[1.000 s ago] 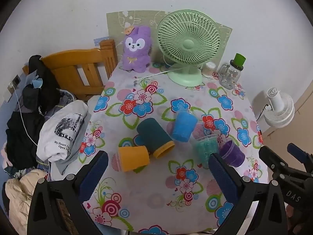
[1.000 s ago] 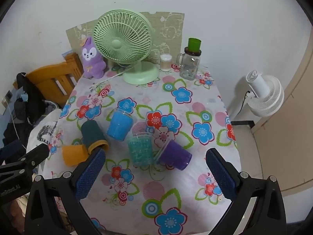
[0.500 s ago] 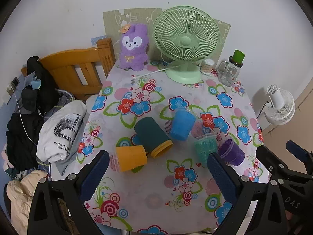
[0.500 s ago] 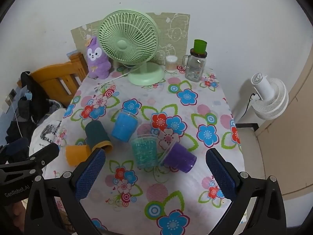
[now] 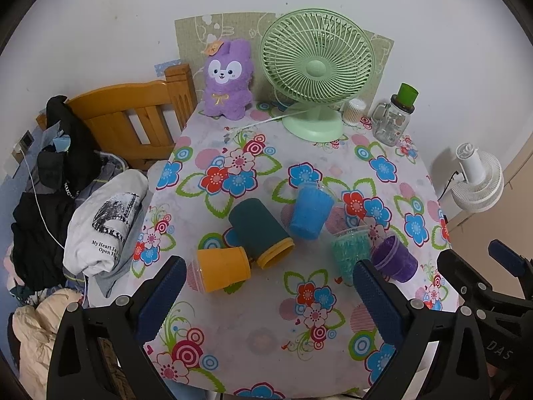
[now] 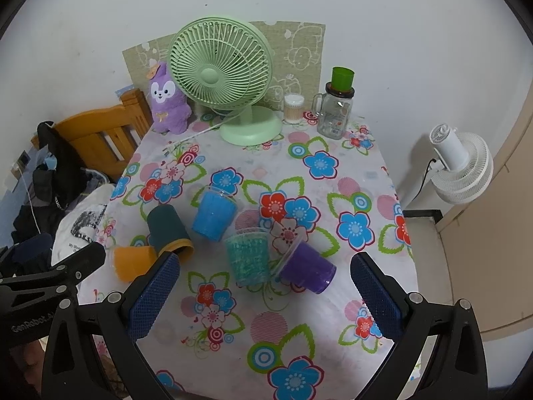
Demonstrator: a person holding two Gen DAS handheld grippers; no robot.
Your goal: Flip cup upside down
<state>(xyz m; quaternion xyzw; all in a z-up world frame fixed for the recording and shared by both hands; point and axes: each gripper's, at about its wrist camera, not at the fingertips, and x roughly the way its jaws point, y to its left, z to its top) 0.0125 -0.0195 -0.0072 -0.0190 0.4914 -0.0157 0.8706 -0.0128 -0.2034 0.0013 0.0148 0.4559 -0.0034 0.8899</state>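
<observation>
Several cups lie on their sides in the middle of the floral tablecloth (image 5: pixel 253 326): an orange cup (image 5: pixel 222 268) (image 6: pixel 133 261), a dark teal cup with a yellow rim (image 5: pixel 261 232) (image 6: pixel 168 230), a blue cup (image 5: pixel 310 210) (image 6: pixel 213 215), a turquoise cup (image 5: pixel 350 255) (image 6: pixel 248 260) and a purple cup (image 5: pixel 394 263) (image 6: pixel 304 268). My left gripper (image 5: pixel 266 300) is open and empty, above the table's near edge. My right gripper (image 6: pixel 266 296) is open and empty, near the turquoise and purple cups.
A green desk fan (image 5: pixel 316 66), a purple plush toy (image 5: pixel 228 80), a glass jar with a green lid (image 5: pixel 394 116) and a small tub (image 5: pixel 353 111) stand at the back. A wooden chair (image 5: pixel 133 120) with clothes (image 5: pixel 66 200) is left, a white fan (image 5: pixel 479 180) right.
Both grippers have drawn back and risen a little, so the table and cups look smaller and farther away. The cups have not moved.
</observation>
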